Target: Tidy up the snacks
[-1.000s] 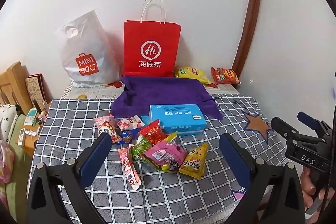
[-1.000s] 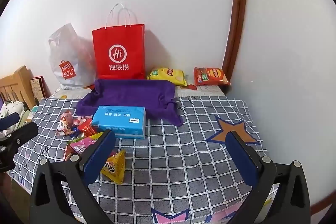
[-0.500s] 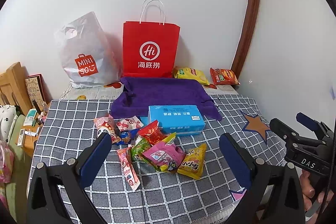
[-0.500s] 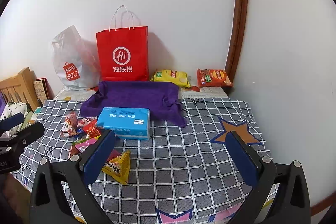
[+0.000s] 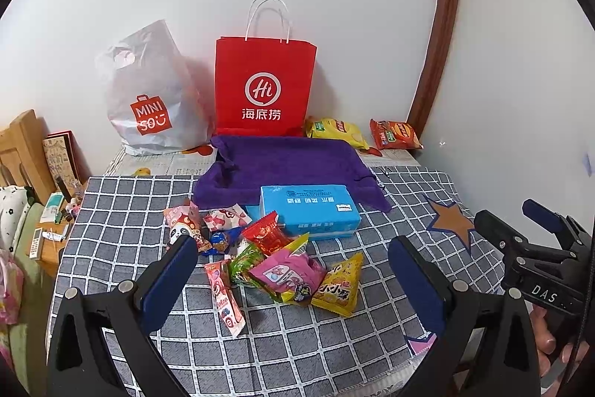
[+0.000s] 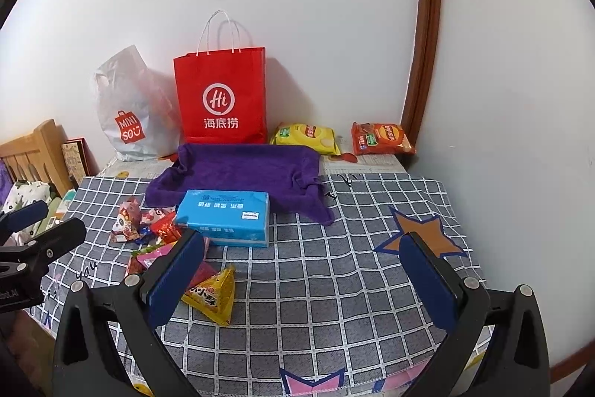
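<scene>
A pile of small snack packets (image 5: pixel 267 255) lies on the checked tablecloth in front of a blue box (image 5: pixel 308 211). A yellow triangular packet (image 5: pixel 338 285) lies at the pile's right edge and also shows in the right wrist view (image 6: pixel 212 296). A purple cloth tray (image 5: pixel 286 162) sits behind the box. My left gripper (image 5: pixel 293 281) is open and empty, hovering just in front of the pile. My right gripper (image 6: pixel 305 274) is open and empty, over bare cloth to the right of the pile.
A red paper bag (image 5: pixel 264 88) and a white plastic bag (image 5: pixel 148 99) stand against the back wall. A yellow chip bag (image 5: pixel 334 133) and an orange chip bag (image 5: pixel 394 136) lie at the back right. A wooden chair (image 5: pixel 22 151) stands at the left.
Both grippers have drifted slightly; the scene sits a little higher and nearer in the right wrist view. Nothing on the table has moved.
</scene>
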Tool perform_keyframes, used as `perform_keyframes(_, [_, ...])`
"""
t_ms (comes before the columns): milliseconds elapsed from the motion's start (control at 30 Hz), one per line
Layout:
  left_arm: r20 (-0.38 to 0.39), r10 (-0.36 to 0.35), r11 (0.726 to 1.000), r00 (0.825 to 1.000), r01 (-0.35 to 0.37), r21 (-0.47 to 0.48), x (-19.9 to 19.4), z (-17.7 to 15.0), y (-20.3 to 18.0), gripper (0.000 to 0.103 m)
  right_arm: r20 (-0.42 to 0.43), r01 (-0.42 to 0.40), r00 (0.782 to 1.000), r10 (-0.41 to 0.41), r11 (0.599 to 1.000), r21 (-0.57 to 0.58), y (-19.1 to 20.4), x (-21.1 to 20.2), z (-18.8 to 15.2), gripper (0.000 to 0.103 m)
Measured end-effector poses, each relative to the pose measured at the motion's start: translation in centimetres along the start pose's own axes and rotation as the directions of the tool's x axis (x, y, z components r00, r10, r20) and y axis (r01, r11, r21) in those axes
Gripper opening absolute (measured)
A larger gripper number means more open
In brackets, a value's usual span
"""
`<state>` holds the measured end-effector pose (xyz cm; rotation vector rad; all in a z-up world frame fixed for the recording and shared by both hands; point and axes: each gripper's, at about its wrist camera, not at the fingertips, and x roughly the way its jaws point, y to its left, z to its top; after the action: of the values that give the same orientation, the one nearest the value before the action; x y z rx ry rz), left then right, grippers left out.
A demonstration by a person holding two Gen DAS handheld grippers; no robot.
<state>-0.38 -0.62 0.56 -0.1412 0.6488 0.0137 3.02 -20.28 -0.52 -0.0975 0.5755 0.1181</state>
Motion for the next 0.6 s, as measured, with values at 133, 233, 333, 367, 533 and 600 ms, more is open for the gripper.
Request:
perform_keyframes(133, [0.000, 0.000, 1.000, 1.000, 0.000, 0.002, 0.00, -0.02, -0.08, 0.103, -0.001, -0.003, 1.000, 0.003, 1.000, 0.000, 0.02, -0.02, -0.12, 0.103])
perform_keyframes(233, [0.002, -0.001, 1.000, 1.000, 0.001, 0.002, -0.04, 0.00, -0.10, 0.103, -0.001, -0.005, 1.000, 0.005, 1.000, 0.002, 0.01, -0.02, -0.19, 0.103])
perform_keyframes(333, [0.002, -0.002, 1.000, 1.000, 0.002, 0.002, -0.06, 0.00, -0.12, 0.103, 0.000, -0.004, 1.000, 0.004, 1.000, -0.001, 0.05, -0.13, -0.26, 0.103])
perform_keyframes(367, [0.002, -0.002, 1.000, 1.000, 0.002, 0.002, -0.07, 0.00, -0.13, 0.103, 0.001, -0.006, 1.000, 0.006, 1.000, -0.003, 0.08, -0.18, -0.28, 0.103])
perform_keyframes(533, [0.003, -0.004, 1.000, 1.000, 0.004, 0.006, -0.12, 0.02, -0.26, 0.103, 0.005, -0.006, 1.000, 0.006, 1.000, -0.001, 0.11, -0.40, -0.35, 0.103])
perform_keyframes(600, [0.006, -0.006, 1.000, 1.000, 0.006, 0.008, -0.16, 0.09, -0.25, 0.103, 0.006, -0.005, 1.000, 0.005, 1.000, 0.000, 0.14, -0.45, -0.33, 0.103])
